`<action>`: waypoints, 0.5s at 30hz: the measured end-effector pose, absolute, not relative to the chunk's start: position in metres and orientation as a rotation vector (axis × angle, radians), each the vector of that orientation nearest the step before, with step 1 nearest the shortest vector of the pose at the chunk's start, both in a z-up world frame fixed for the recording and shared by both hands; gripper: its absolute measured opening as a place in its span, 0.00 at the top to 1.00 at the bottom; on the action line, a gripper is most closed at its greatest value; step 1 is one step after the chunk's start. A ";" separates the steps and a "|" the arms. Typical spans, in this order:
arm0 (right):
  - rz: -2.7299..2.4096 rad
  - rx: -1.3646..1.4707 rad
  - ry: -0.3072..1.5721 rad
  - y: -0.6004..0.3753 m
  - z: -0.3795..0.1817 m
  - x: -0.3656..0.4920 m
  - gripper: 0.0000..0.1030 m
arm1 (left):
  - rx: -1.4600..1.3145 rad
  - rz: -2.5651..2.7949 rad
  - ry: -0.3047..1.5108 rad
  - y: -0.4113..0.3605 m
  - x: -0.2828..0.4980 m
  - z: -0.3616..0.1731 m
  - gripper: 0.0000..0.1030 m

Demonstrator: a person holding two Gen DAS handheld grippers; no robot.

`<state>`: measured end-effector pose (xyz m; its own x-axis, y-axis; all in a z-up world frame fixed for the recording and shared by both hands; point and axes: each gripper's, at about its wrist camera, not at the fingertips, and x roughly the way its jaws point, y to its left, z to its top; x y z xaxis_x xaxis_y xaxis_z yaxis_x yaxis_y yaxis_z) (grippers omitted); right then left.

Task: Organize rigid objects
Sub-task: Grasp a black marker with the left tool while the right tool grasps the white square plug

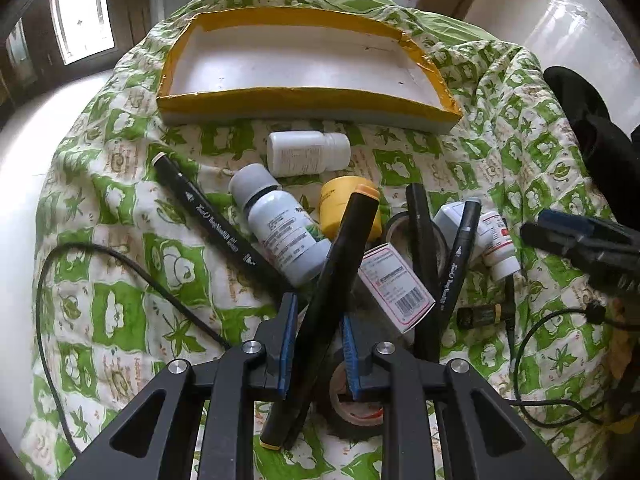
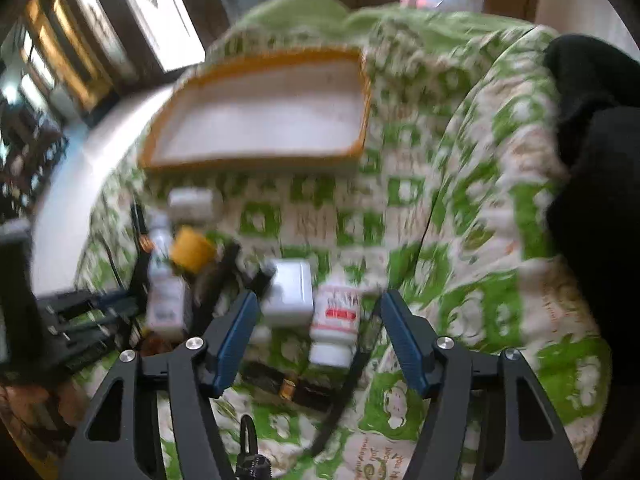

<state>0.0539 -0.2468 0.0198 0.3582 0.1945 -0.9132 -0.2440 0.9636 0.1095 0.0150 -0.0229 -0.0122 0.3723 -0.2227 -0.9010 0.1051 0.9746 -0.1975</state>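
So there's a pile of small stuff on a green-and-white patterned cloth, and a shallow tray with a yellow rim sitting at the far side of it, nothing in it yet.

The left gripper has its blue pads squeezed nearly together on a black marker with an orange cap. The marker sticks up between them at a slant, cap end toward the tray, with its lower end poking out below the fingers. A roll of tape lies right under that gripper.

Around it: a grey-capped bottle on its side, a yellow jar just behind the marker, a white bottle closest to the tray, a small white box with a barcode, and another black marker lying off to the left.

The right gripper is about half open and holding nothing. Its view is blurry, but a white bottle with a red label lies between the fingers, pads clear of it on both sides. A white square block sits just beside that bottle.
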 end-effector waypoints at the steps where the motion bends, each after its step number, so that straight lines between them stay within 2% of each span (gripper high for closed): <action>1: 0.288 -0.071 1.186 -0.243 0.015 0.054 0.38 | -0.109 -0.204 1.175 -0.023 0.015 -0.013 0.80; 3: 0.305 -0.107 1.198 -0.234 0.009 0.055 0.39 | -0.099 -0.185 1.191 -0.023 0.017 -0.017 0.79; 7: 0.319 -0.185 1.232 -0.212 -0.007 0.064 0.51 | -0.090 -0.171 1.215 -0.025 0.020 -0.024 0.80; 9: 0.317 -0.234 1.217 -0.201 -0.013 0.067 0.53 | -0.085 -0.169 1.215 -0.026 0.020 -0.024 0.80; 11: 0.337 -0.252 1.214 -0.193 -0.017 0.070 0.61 | -0.083 -0.165 1.218 -0.027 0.020 -0.025 0.80; 15: 0.342 -0.170 1.274 -0.198 -0.033 0.083 0.62 | -0.085 -0.158 1.209 -0.026 0.021 -0.025 0.80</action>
